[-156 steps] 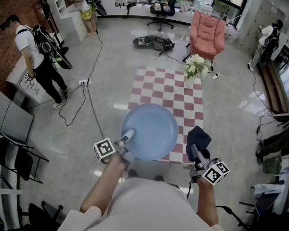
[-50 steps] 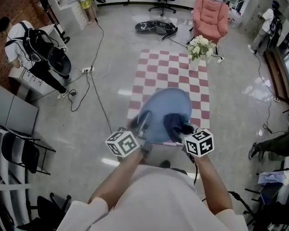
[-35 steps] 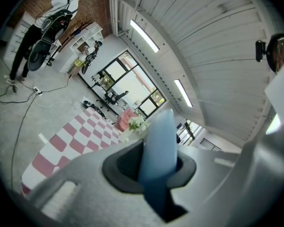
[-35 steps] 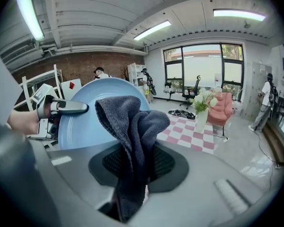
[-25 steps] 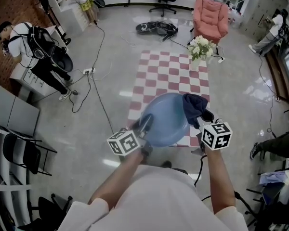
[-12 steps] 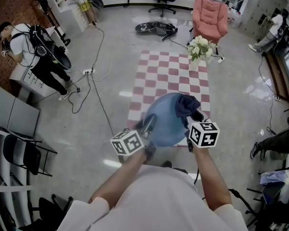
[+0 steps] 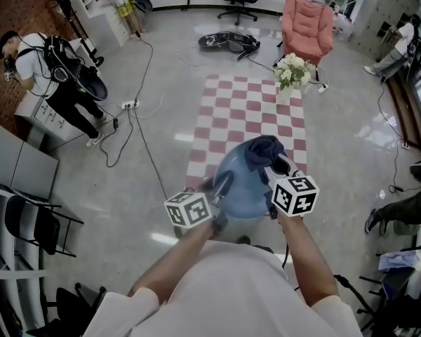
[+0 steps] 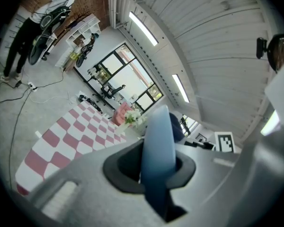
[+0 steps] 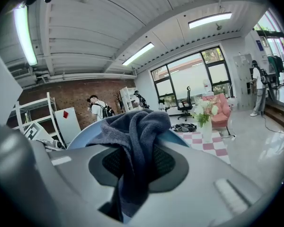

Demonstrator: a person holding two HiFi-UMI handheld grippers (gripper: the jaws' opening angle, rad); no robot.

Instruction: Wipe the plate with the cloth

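So, the left hand-held gripper is clamped tight on the near rim of the blue plate, holding it up in the air over the near edge of the checkered rug. The right hand-held gripper has the dark blue cloth pinched between its jaws, bunched against the plate's far rim.
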